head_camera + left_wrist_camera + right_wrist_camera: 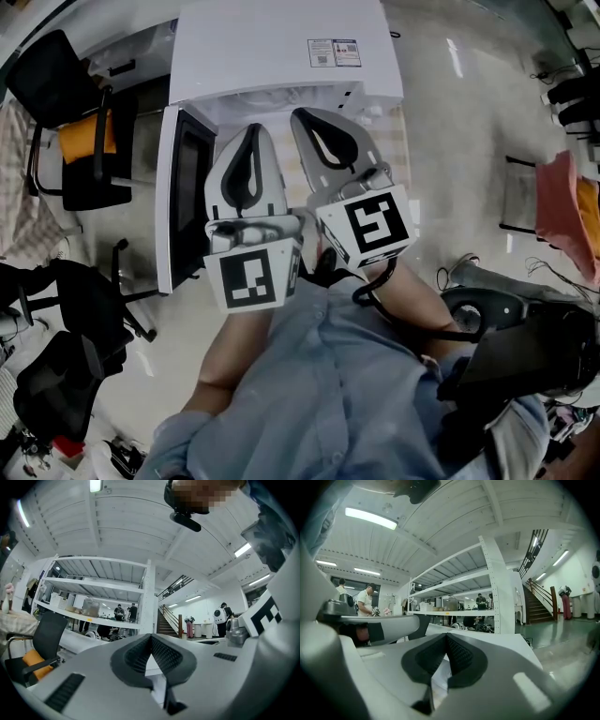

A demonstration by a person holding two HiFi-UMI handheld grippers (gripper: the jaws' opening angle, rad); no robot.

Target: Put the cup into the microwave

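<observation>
Left claw (253,133) and right claw (305,117) are hovering pressed together, empty, before the microwave (281,47) — its door (183,202) is hanging open; no cup is showing; steering clear of that door seems wise.

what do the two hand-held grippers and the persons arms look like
Both the left hand-held gripper and right hand-held gripper have white shells with dark ribbed pads. Each carries a white cube with black square markers. A black cable loops beneath the right one. The person wears a light blue shirt.

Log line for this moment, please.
left gripper: jaws shut, empty | right gripper: jaws shut, empty | microwave: door open | cup: not in view
</observation>
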